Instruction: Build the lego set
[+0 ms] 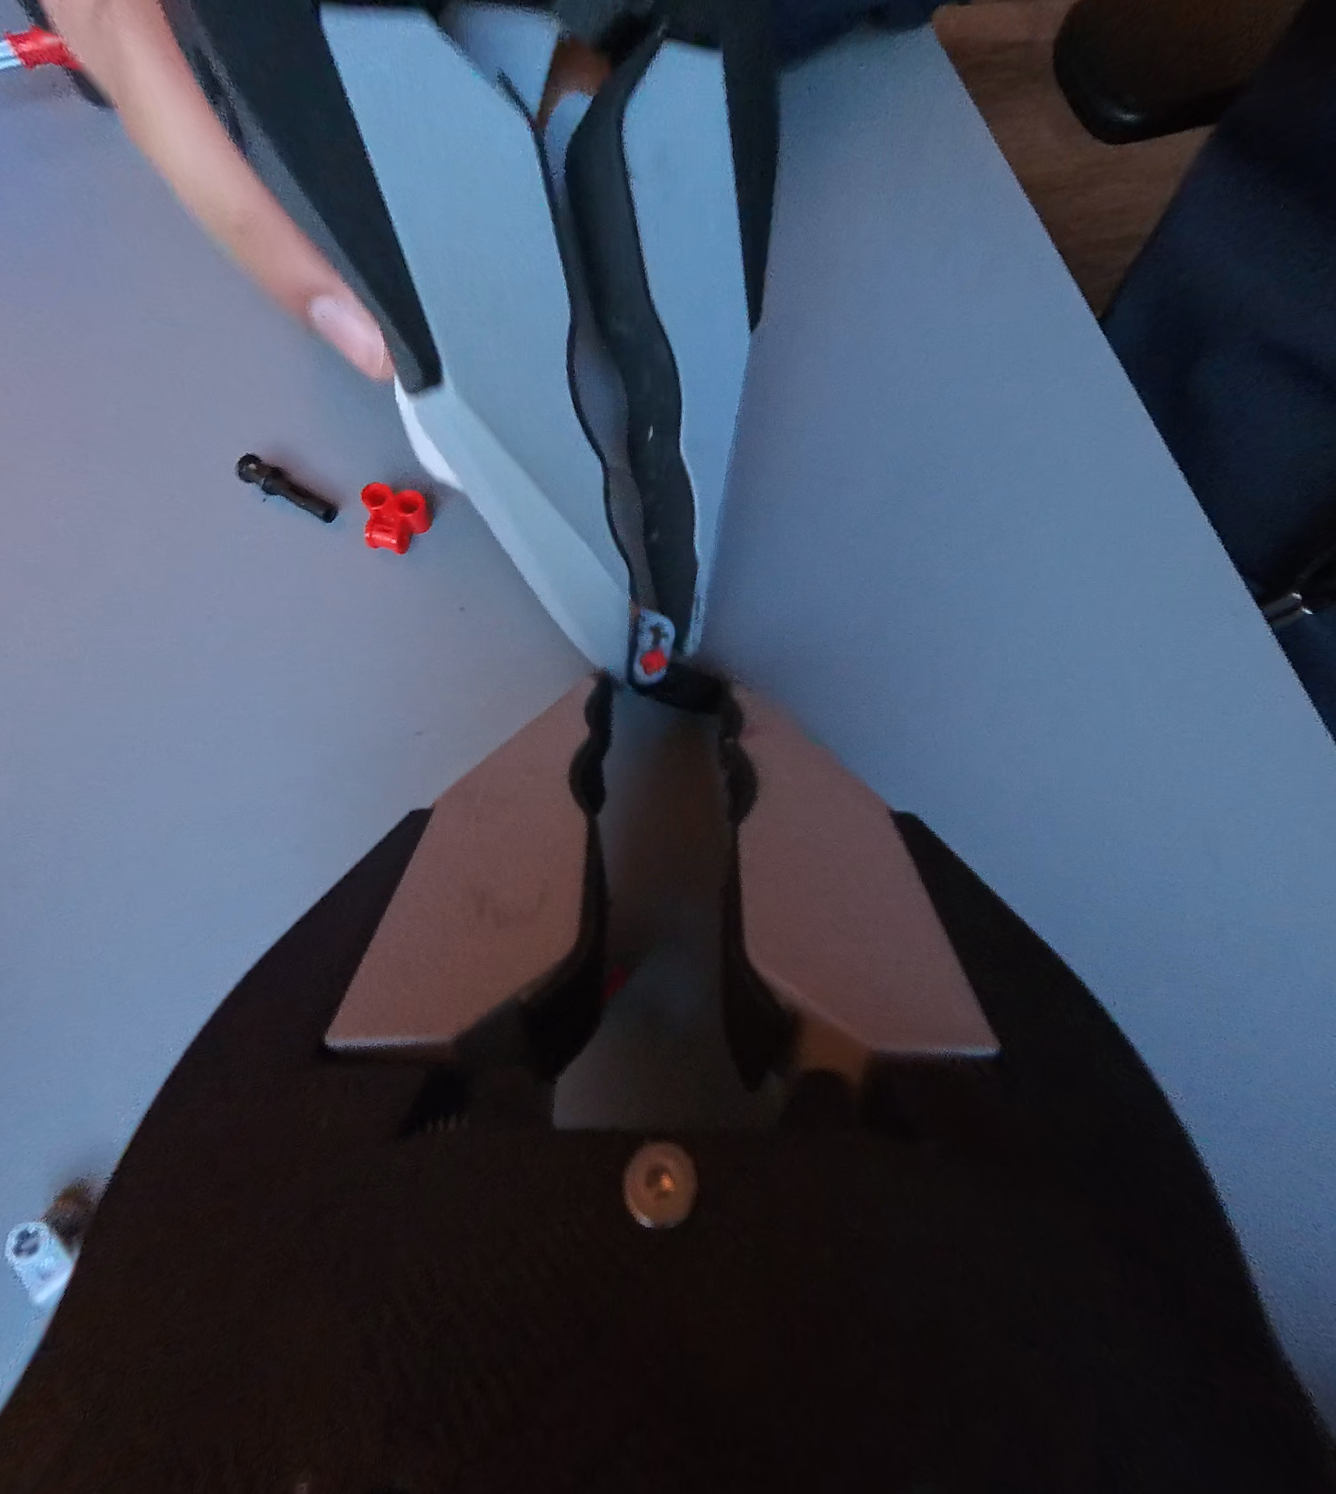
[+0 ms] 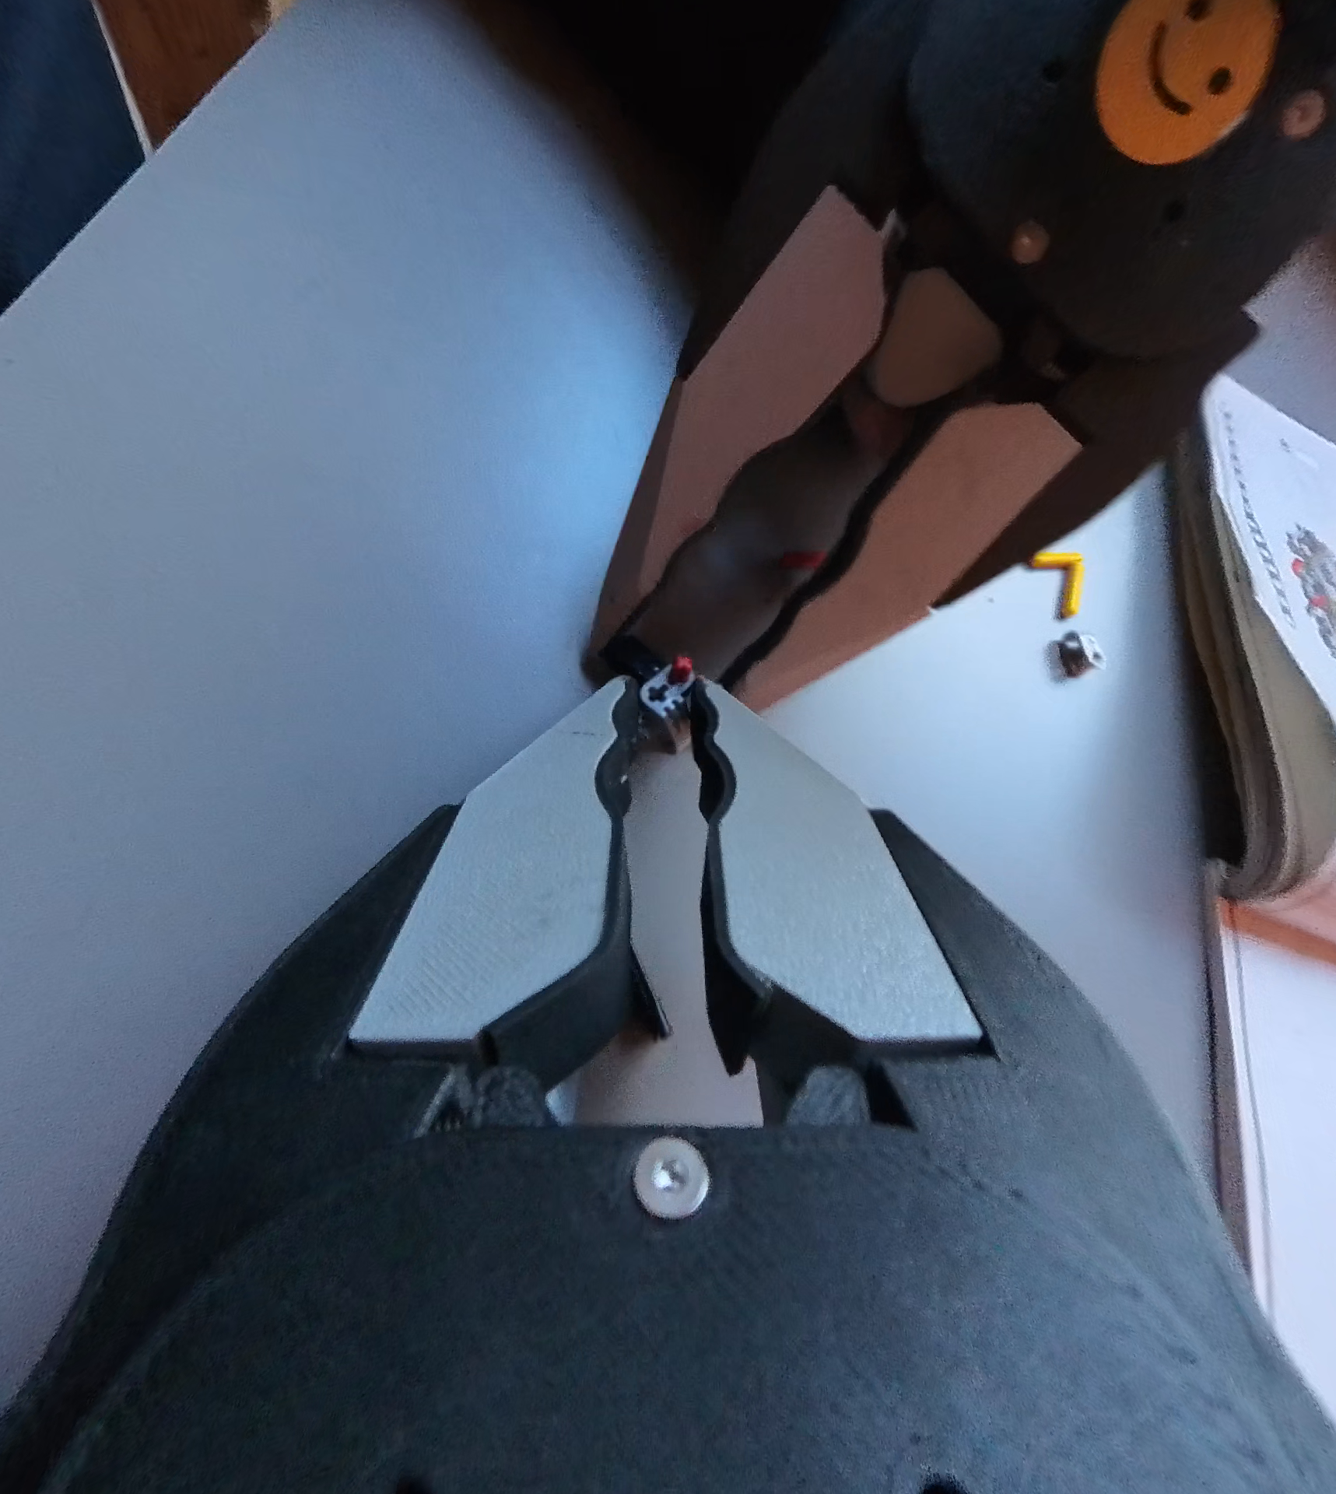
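— R gripper?
— Fingers clamped on small grey connector, red pin poking out.
— L gripper?
— Fingers part-open round black pin butting that connector; grip unclear.
— Elsewhere on tabletop?
— Loose red connector, black axle.

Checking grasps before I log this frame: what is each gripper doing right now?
Left gripper: jaws apart; a black piece sits at its tips, grip cannot be told.
Right gripper: shut on a small grey piece with a red pin.
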The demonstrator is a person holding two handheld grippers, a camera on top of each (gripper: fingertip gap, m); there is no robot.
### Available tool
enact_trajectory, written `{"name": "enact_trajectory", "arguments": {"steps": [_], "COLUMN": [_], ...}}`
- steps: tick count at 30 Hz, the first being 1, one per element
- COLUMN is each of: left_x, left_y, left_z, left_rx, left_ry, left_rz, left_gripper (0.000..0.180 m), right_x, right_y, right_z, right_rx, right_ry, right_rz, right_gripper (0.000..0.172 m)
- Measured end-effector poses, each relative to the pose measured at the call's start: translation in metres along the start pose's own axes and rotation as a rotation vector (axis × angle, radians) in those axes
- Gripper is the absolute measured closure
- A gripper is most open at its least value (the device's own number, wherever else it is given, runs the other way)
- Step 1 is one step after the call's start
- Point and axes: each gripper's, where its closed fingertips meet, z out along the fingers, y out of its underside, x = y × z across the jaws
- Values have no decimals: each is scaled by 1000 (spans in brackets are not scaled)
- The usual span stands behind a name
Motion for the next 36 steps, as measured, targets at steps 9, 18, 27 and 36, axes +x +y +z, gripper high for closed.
{"name": "enact_trajectory", "arguments": {"steps": [9, 18, 27, 36], "left_x": [0, 4, 13, 21], "left_y": [-1, -2, 0, 0], "left_z": [1, 1, -1, -1], "left_rx": [6, 10, -36, -50], "left_ry": [-26, -25, 1, 24], "left_rz": [-42, -71, -52, -53], "left_gripper": [158, 148, 149, 143], "right_x": [7, 0, -1, -3], "right_y": [10, 45, 58, 57], "right_z": [-37, -57, -58, -50], "right_rx": [12, -171, -275, -262], "right_ry": [51, 79, 90, 60], "right_rz": [114, 193, 221, 216], "right_gripper": [166, 159, 156, 160]}}
